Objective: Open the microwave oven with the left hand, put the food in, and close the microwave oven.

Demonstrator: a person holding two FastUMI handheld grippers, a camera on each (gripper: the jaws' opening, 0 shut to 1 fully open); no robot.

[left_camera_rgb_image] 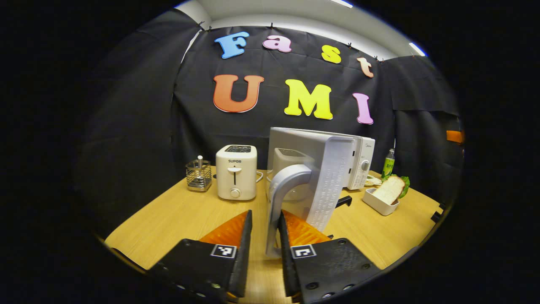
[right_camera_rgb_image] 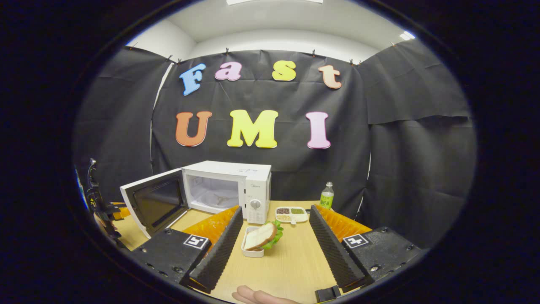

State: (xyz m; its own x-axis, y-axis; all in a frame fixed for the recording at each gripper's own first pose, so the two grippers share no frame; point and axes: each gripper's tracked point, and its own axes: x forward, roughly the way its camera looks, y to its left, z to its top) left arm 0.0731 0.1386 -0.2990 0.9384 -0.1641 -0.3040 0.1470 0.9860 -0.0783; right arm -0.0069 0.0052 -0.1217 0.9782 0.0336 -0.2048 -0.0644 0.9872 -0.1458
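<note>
Left claw sits low over the desk, fingers narrowly apart with the lower end of the microwave door handle between them. Whether both fingers press the handle I cannot tell; a thin gap shows on each side.

Microwave stands at the far middle of the desk, door swung wide open to the left, cavity visible and bare inside apart from the turntable hub. In the left gripper view the door is seen edge-on, close to the camera, with the control panel just behind to the right.

Food: a sandwich of bread and green lettuce, leaning in a small white dish, on the desk just near and right of the microwave's front, outside the oven. In the left gripper view the same sandwich sits right of the microwave.

Right claw is open wide, holding nothing, fingers spread either side of the sandwich dish but nearer than it, apart from it. A hand shows at the bottom edge.

Other stuff: white toaster left of the microwave, wire holder further left, green bottle at the far right, divided snack tray beside the microwave.
</note>
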